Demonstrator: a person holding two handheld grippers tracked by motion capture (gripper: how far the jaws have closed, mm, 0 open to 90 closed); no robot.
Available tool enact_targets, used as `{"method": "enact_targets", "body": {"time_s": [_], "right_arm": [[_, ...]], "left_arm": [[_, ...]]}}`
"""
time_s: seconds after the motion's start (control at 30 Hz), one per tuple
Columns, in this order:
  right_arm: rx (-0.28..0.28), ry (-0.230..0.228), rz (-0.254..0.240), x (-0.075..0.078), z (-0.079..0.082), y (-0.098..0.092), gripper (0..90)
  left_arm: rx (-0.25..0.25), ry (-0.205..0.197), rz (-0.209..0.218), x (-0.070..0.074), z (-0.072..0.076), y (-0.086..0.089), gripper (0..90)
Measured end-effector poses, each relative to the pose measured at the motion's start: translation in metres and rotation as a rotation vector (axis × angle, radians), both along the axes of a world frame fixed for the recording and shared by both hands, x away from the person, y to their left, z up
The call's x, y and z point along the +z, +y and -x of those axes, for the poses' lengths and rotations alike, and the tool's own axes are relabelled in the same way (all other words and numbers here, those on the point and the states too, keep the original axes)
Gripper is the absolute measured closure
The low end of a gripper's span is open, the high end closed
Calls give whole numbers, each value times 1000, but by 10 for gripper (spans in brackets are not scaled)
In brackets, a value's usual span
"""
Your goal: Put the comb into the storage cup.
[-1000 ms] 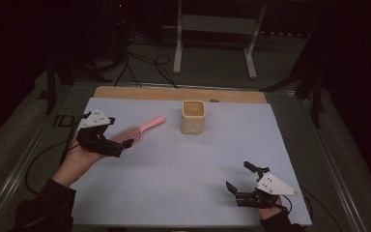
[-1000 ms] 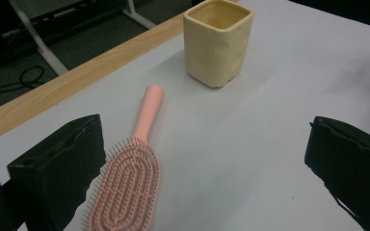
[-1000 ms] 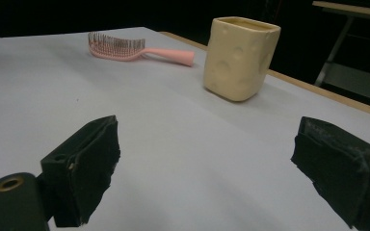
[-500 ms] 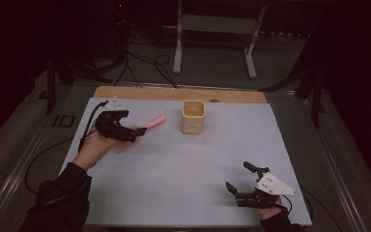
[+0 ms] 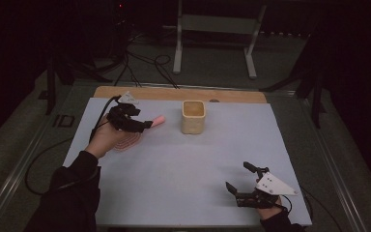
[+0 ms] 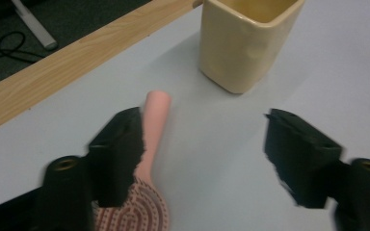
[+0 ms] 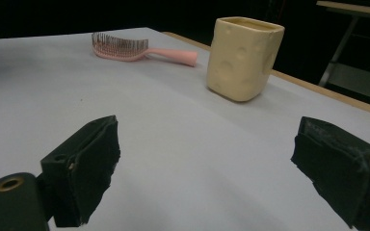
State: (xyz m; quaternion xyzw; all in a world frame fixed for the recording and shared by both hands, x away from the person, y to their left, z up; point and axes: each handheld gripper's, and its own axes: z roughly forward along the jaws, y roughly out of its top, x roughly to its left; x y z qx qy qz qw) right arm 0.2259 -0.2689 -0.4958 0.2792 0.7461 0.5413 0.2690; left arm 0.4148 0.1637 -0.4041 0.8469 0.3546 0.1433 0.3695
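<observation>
1. High view: left gripper [image 5: 142, 124] hangs over the pink hairbrush [image 5: 130, 139] on the pale table sheet [image 5: 183, 164], left of the cream cup [image 5: 193, 116]. Right gripper [image 5: 239, 181] sits near the front right, jaws apart.
2. Left gripper view: jaws wide open, brush handle [image 6: 153, 125] just beside one jaw, cup ahead.
3. Right gripper view: jaws wide open on nothing, brush lying bristles-up far off beside the cup.
</observation>
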Motion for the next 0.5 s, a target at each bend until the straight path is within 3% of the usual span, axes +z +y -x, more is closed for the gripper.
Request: {"method": "enact_targets", "body": {"time_s": [0.2,0.5], "right_arm": [[-4,3,-8,0,0,-1,88],[-1,5,-9,0,0,-1,88]], "left_arm": [[31,27,-3,-12,-13,-4,461],[87,60,-55,-30,-35,-7,612]]}}
